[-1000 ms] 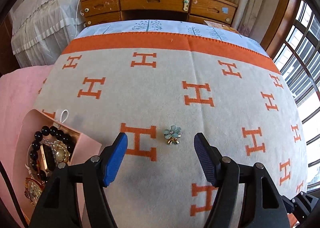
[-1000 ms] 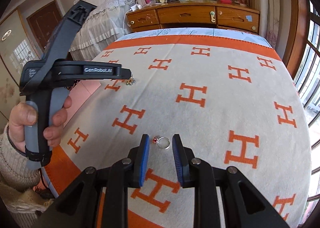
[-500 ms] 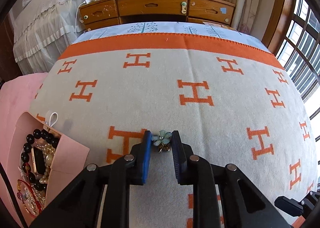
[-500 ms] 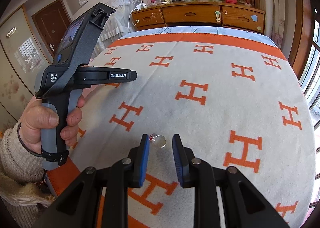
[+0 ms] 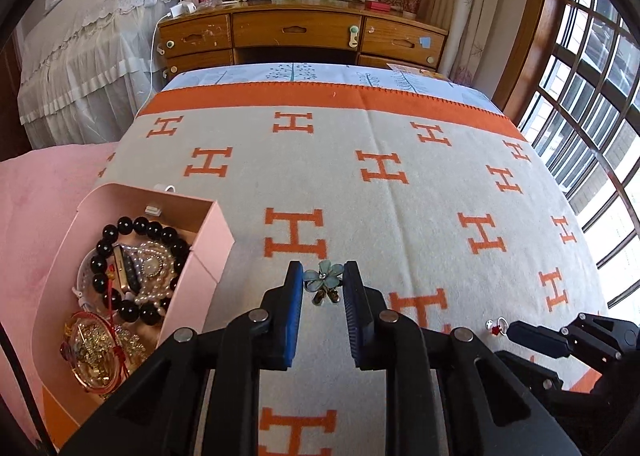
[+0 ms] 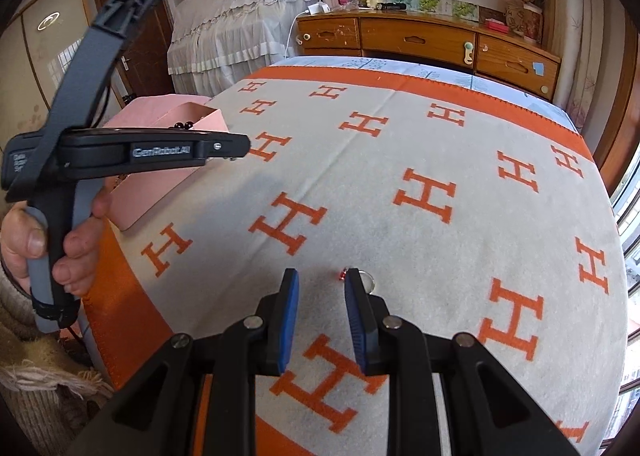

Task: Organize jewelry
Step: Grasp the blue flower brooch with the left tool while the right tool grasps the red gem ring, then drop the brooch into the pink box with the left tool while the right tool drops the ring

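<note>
**Blue flower clamped, ring loose**

Blue pads of my left gripper [image 5: 322, 283] are pinched on the flower brooch [image 5: 323, 279], carrying it clear of the blanket [image 5: 400, 216], just right of the pink box [image 5: 200, 256]. Box holds a black bead bracelet [image 5: 120, 256] and pearls [image 5: 154, 272]. My right gripper [image 6: 321, 283] is partly open, gripping nothing. Its right pad sits over the ring [image 6: 366, 279], which lies on the blanket; red stone [image 6: 342, 274] shows between the pads.

Bright window daylight from right; fisheye-warped edges.
</note>
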`<state>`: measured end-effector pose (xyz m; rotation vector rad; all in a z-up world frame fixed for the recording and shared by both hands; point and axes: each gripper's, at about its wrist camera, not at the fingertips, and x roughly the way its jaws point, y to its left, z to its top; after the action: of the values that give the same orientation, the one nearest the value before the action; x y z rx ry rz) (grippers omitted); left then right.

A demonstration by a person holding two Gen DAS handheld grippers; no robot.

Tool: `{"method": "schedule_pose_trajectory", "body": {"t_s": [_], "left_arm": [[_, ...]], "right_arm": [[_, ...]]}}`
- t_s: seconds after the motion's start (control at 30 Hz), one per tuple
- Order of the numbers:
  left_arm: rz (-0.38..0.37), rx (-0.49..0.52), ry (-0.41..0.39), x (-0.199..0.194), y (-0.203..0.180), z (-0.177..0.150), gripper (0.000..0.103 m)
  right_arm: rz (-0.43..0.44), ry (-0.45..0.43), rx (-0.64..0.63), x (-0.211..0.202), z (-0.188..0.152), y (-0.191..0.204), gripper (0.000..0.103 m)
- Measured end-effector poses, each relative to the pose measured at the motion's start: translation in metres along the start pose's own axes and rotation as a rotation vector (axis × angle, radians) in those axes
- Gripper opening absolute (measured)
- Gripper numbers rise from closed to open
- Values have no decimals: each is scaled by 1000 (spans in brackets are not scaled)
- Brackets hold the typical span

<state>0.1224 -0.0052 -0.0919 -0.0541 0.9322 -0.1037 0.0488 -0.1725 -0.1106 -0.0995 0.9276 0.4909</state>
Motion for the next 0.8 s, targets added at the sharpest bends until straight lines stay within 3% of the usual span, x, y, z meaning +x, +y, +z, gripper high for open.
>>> {"method": "schedule_pose_trajectory", "body": {"t_s": [0.4, 0.53, 0.8], "left_arm": [[-52, -46, -8, -14, 23, -11, 18], [-67, -52, -19, -19, 29, -13, 18], [-49, -61, -76, -63, 56, -15, 18]], "right_arm": [[-85, 41, 26, 15, 5, 3, 24], [-139, 46, 28, 16, 8, 5, 10], [-185, 40, 36, 14, 18, 20, 7]]}}
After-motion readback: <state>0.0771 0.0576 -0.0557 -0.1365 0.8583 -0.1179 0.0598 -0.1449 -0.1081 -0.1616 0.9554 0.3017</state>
